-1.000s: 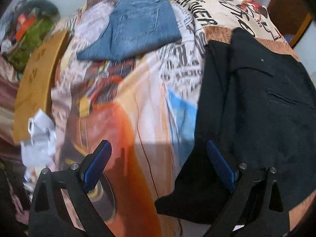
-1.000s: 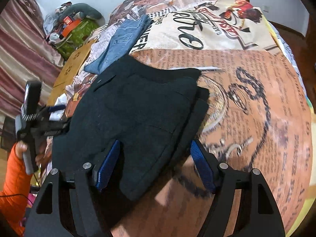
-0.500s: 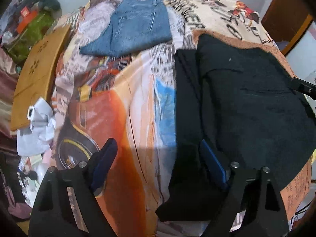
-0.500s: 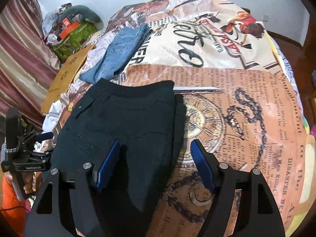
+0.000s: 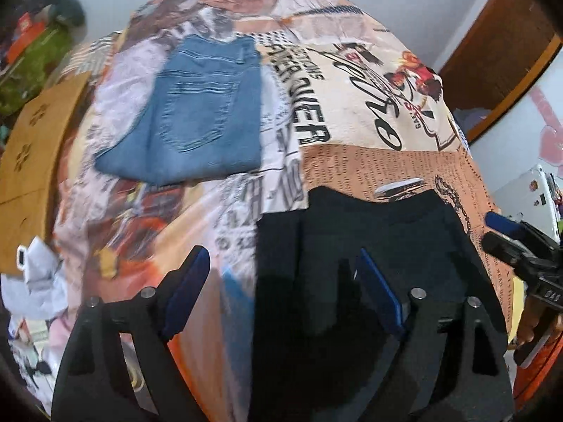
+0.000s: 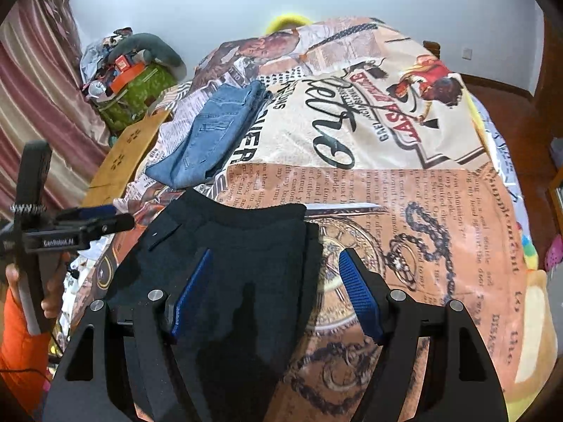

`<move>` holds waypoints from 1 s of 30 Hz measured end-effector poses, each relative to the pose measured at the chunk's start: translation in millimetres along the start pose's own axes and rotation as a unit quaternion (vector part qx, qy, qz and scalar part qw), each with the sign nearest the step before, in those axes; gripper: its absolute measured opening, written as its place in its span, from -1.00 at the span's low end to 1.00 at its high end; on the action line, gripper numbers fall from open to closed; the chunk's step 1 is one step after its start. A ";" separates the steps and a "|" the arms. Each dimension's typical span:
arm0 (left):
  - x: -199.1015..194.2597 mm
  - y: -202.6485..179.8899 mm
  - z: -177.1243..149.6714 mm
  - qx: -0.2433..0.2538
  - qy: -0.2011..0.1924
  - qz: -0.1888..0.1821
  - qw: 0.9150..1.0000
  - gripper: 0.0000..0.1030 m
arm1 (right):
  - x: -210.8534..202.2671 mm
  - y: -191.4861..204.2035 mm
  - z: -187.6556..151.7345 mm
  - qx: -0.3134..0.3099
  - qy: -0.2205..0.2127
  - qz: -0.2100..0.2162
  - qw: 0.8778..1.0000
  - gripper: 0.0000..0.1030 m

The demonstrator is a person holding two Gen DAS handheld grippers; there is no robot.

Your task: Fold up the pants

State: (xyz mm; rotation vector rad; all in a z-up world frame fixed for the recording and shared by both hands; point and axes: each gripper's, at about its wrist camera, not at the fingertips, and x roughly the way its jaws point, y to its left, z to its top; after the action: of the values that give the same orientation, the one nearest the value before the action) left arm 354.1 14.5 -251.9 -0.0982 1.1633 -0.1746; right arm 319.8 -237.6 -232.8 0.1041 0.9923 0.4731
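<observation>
Black pants lying folded on the printed bedspread, toward its near edge, waistband turned to the far side. Dark, matte fabric, nearly featureless; a slanted pocket slit and a small white speck visible on the left part in the right wrist view. Upper layer stacked a little short of the layer beneath, leaving a narrow strip of the lower layer exposed along the right side there. In the left wrist view, the same pants filling the lower right, a vertical fold line running down near their left edge, top edge gently curved.

Left gripper spread wide, blue pads apart, nothing between them; right pad over the black cloth, left pad over the bedspread. Touching or hovering: cannot tell.

Right gripper likewise wide apart, holding nothing; left pad above the pants, right pad above the clock print beside them.

Folded blue jeans farther back on the bedspread, well apart from the black pair. Tan cardboard off the left edge of the bed.
</observation>
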 end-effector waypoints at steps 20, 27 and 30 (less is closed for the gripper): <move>49.3 -1.5 1.6 0.001 0.012 -0.033 0.999 0.40 | 58.5 -6.8 2.2 -0.041 0.039 -0.018 0.998 -0.70; 23.8 -13.0 4.1 0.037 -0.014 0.019 0.999 0.39 | 38.9 8.2 9.7 -0.066 0.031 -0.056 0.996 -0.66; -1.0 -14.6 3.5 0.044 -0.044 0.020 0.998 0.39 | 18.4 17.6 10.4 -0.075 0.014 -0.063 0.995 -0.60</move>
State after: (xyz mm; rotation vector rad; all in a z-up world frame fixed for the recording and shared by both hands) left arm 355.6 0.3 -247.2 -0.0050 1.0682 -0.1839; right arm 330.8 -212.7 -236.2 -0.0988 0.9814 0.4323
